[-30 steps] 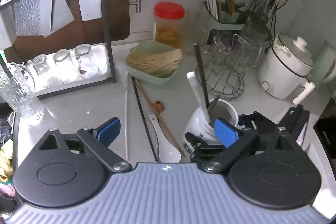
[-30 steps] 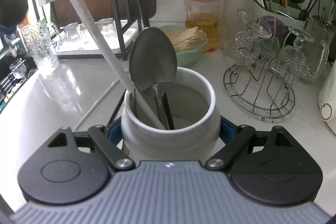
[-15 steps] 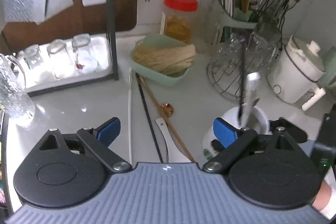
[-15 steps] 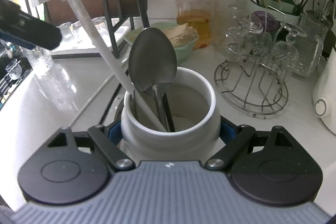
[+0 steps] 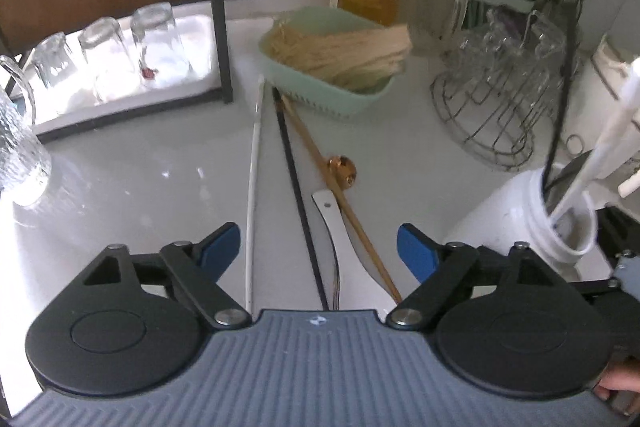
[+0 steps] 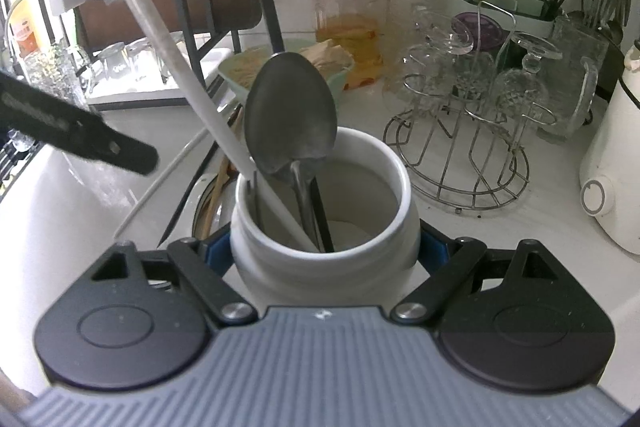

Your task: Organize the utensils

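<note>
While the right gripper (image 6: 324,251) pinches a white ceramic jar (image 6: 324,227) from both sides, its pads pressed to the jar's walls, the left gripper (image 5: 318,247) hangs spread over loose utensils on the pale countertop (image 5: 120,195); its jaws have just been narrowing a little, yet nothing is pinched, though several utensils lie on the counter in the gap between them; the jar stands near the counter's front edge and already holds a dark metal spoon (image 6: 290,119), a long white handle (image 6: 172,51) and a thin black stick; beside it, toward the middle of the counter, lie a white chopstick (image 5: 254,179), a black chopstick (image 5: 296,187), a slim wooden-handled spoon with a copper bowl (image 5: 344,167) and a white ceramic spoon (image 5: 348,247), all roughly parallel and crowded, the wooden handle crossing over the white spoon; a green basket (image 5: 332,99) sits behind them toward the wall; the step in hand looks like gathering the next loose piece for the jar; that calls for lowering over a single utensil, probably the white spoon or the black chopstick nearest the jaws' centre, and closing without catching its neighbours.
</note>
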`<state>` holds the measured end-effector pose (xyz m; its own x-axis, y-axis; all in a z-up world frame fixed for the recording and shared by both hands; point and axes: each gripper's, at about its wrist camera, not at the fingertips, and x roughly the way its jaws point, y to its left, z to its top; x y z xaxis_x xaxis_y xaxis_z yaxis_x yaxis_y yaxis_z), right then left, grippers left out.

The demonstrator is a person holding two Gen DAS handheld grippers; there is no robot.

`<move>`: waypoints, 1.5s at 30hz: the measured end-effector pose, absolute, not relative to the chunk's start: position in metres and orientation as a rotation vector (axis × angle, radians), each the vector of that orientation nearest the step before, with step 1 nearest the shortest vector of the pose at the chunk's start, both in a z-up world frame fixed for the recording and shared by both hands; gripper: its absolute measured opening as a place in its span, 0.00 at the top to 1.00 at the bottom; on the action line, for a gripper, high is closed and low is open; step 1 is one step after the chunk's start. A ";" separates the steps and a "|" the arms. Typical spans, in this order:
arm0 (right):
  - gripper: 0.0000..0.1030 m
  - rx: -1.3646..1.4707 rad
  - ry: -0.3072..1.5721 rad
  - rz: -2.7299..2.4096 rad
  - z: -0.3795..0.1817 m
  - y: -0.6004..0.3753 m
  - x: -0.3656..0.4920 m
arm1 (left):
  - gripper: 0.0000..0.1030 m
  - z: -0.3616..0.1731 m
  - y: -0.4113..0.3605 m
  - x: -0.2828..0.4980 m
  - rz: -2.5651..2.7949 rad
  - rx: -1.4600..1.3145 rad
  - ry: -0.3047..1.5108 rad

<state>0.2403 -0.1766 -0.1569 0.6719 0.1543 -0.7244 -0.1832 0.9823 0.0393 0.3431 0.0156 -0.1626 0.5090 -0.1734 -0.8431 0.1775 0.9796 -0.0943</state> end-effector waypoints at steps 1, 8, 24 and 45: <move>0.12 -0.037 0.813 0.191 -0.157 -0.177 0.241 | 0.23 -0.166 0.012 0.344 -0.198 0.020 1.018; 0.12 -0.037 0.812 0.195 -0.157 -0.177 0.241 | 0.50 -0.191 0.013 0.362 -0.193 -0.073 1.082; 0.11 -0.008 0.825 0.203 -0.159 -0.180 0.243 | 0.69 -0.214 0.008 0.388 -0.178 -0.145 1.098; 0.11 -0.015 0.823 0.207 -0.160 -0.179 0.243 | 0.83 -0.179 0.012 0.367 -0.224 -0.129 1.018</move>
